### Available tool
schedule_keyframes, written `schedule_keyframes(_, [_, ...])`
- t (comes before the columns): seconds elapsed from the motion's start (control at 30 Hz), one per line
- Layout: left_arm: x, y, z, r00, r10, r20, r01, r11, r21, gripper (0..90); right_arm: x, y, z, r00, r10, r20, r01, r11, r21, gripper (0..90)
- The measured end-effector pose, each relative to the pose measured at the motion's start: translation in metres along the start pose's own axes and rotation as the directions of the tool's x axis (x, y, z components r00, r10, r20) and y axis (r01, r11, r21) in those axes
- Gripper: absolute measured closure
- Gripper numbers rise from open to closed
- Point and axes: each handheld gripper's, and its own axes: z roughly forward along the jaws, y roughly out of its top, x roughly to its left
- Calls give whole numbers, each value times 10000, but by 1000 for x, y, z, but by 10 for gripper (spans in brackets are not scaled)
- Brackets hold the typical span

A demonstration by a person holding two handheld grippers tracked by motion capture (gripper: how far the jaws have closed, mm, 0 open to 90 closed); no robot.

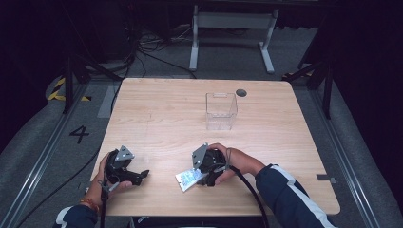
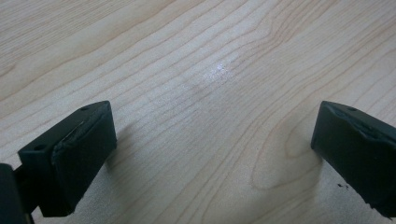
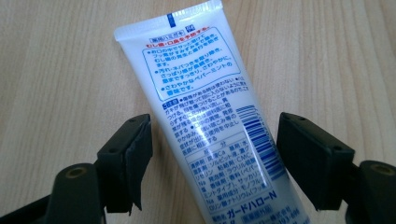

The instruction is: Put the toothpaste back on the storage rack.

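The white tube [image 3: 205, 121] lies flat on the table [image 1: 157, 118], right between the spread jaws of the right hand-held gripper [image 3: 212, 158]. The pads are not pressing on it yet. The tube's long side runs straight away from that gripper. The left hand-held gripper [image 2: 212, 154] is well apart, spread wide over bare wood.

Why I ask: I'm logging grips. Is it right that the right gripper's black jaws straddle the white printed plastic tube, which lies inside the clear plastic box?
Not quite. The white printed plastic tube lies flat on the light wooden table, between the right gripper's open jaws, as the right gripper view shows; the clear plastic box stands apart.
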Motion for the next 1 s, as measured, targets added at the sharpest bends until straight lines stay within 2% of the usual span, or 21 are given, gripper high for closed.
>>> schedule_keyframes(0.2, [0, 0, 0, 10000, 12, -2, -12, 10000, 11, 6, -2, 4, 3, 9998, 24, -202, -23, 10000, 5, 327])
schedule_keyframes(0.3, [0, 0, 0, 10000, 6, 7, -6, 10000, 21, 6, -5, 5, 2, 9994, 238, -248, -237, 9997, 66, 436])
schedule_keyframes(0.5, [0, 0, 0, 10000, 18, 13, -18, 10000, 18, 6, -6, 7, 2, 9980, 540, -340, -530, 9982, 290, 445])
schedule_keyframes(0.73, [0, 0, 0, 10000, 30, 23, -30, 10000, 27, 5, -7, 20, 10, 9962, 654, -574, -609, 9951, 777, 316])
schedule_keyframes(0.8, [1, 0, 0, 10000, 48, 31, -49, 10000, 35, 5, -7, 23, 11, 9966, 544, -619, -497, 9959, 750, 331])
schedule_keyframes(0.9, [1, 0, 0, 10000, 45, 32, -45, 10000, 26, 5, -9, 27, 12, 9948, 819, -600, -782, 9951, 609, 392])
schedule_keyframes(1.0, [1, 0, 0, 10000, 51, 29, -51, 10000, 32, 5, -9, 29, 12, 9950, 808, -590, -765, 9945, 718, 401])
